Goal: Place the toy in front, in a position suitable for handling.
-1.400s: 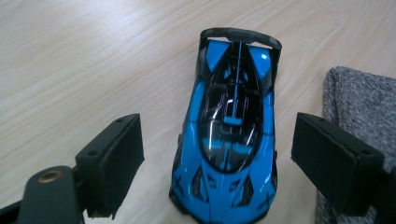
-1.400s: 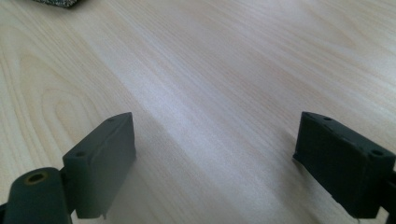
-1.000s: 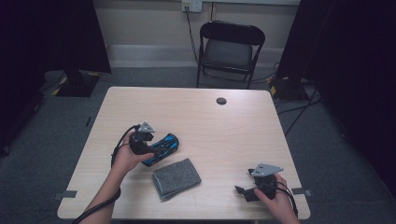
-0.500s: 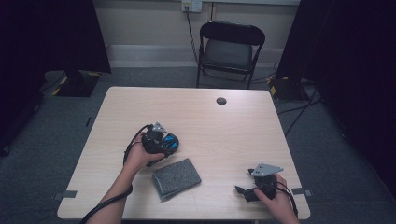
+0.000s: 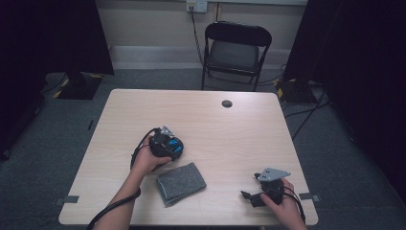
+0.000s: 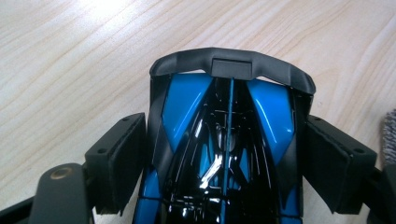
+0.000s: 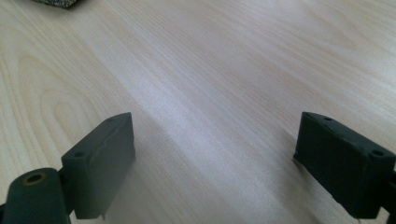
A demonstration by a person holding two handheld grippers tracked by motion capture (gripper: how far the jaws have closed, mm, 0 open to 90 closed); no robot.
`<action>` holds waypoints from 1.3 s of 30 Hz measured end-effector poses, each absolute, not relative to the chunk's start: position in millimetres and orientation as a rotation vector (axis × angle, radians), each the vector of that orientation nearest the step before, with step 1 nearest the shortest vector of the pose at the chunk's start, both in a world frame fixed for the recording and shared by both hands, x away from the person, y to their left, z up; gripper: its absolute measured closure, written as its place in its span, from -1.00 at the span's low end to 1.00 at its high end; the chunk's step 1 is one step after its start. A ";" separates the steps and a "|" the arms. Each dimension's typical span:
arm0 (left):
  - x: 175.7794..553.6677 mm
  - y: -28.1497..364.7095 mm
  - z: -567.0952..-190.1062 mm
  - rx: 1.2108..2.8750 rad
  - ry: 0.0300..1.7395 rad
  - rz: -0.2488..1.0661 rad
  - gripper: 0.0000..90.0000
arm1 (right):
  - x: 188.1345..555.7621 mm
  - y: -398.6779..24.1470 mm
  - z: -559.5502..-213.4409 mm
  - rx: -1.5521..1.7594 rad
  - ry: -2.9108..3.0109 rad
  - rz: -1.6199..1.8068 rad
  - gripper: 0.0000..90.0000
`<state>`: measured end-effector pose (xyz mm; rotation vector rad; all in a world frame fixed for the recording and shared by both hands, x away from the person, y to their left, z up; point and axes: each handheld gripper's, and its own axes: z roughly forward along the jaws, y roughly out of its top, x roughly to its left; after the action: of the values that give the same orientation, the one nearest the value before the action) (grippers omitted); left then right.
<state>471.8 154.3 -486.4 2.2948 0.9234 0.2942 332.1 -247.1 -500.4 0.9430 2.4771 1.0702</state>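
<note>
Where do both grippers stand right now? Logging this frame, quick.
Left gripper: closed on the blue toy car.
Right gripper: open, holding nothing, low over the table.

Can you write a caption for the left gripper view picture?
Left gripper straddles a blue-and-black toy car on the wooden table.

No lettering, brand mark, number or sign can be read anywhere: none on the blue and black toy car (image 6: pixel 224 154), none on the grey folded cloth (image 5: pixel 181 183) near the counter's (image 5: pixel 230 129) front edge, none on the wall behind.
</note>
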 end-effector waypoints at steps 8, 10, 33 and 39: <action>472.8 151.7 -487.4 2.313 0.911 0.307 -0.54 | 332.1 -247.1 -500.6 0.943 2.477 1.072 -0.75; 472.9 151.5 -487.1 2.319 0.910 0.308 -0.54 | 332.1 -247.1 -500.5 0.943 2.477 1.071 -0.75; 472.9 149.8 -480.2 2.312 0.897 0.331 -0.44 | 332.1 -247.1 -500.4 0.943 2.477 1.070 -0.75; 473.7 149.8 -472.1 2.307 0.904 0.328 -0.44 | 332.1 -247.1 -500.5 0.943 2.477 1.070 -0.75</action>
<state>473.7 149.8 -472.1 2.3066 0.9036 0.3276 332.1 -247.1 -500.5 0.9431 2.4769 1.0705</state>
